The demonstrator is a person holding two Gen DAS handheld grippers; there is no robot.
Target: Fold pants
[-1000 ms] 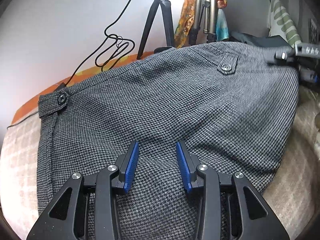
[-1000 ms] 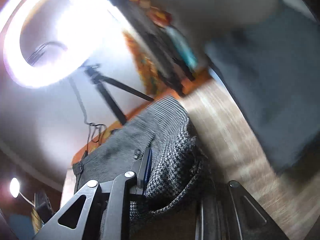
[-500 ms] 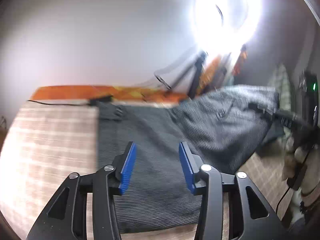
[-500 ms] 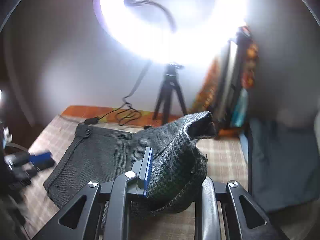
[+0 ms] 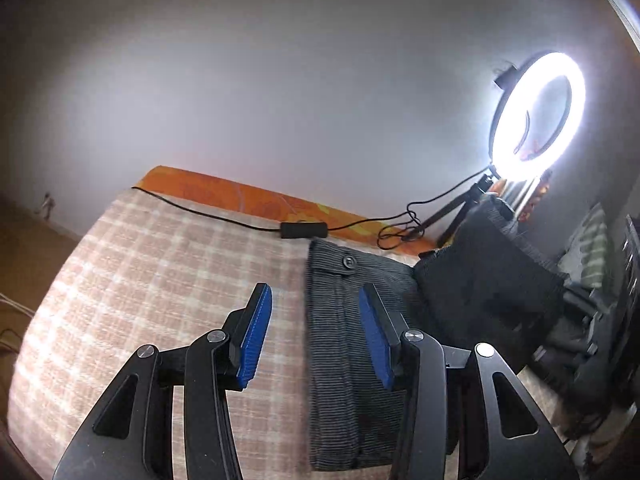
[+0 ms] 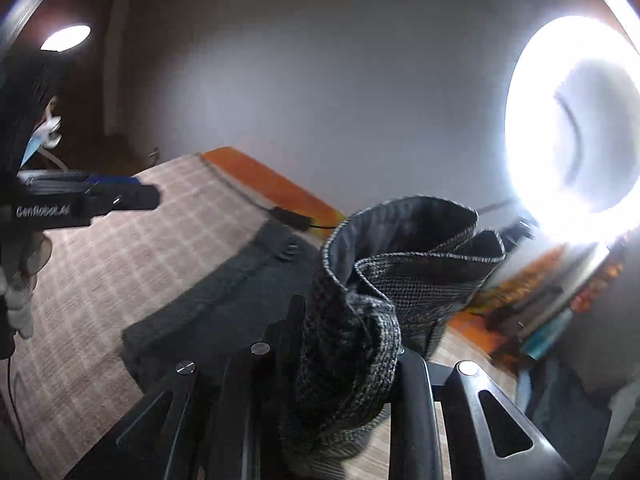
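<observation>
Grey houndstooth pants [image 5: 340, 340] lie on a checked bedspread [image 5: 160, 280], with the buttoned waistband at the far end. My left gripper [image 5: 314, 290] hovers open over the pants' left edge, with nothing between its blue pads. My right gripper [image 6: 348, 336] is shut on a bunched end of the pants [image 6: 400, 264], which it holds up above the flat part [image 6: 208, 300]. The left wrist view shows that lifted fabric [image 5: 488, 280] as a dark fold at the right. In the right wrist view, the left gripper [image 6: 136, 192] is at the far left.
A bright ring light [image 5: 536, 116] on a tripod stands at the back right by the wall. Its black cable with an inline switch [image 5: 304, 230] crosses the bed's far edge. The bed drops off at the left. Dark clutter [image 5: 592, 340] sits at the right.
My left gripper has lifted off the pants and swung left, its jaws slightly wider. My right gripper has rolled and carried the bunched fabric leftward over the flat part.
</observation>
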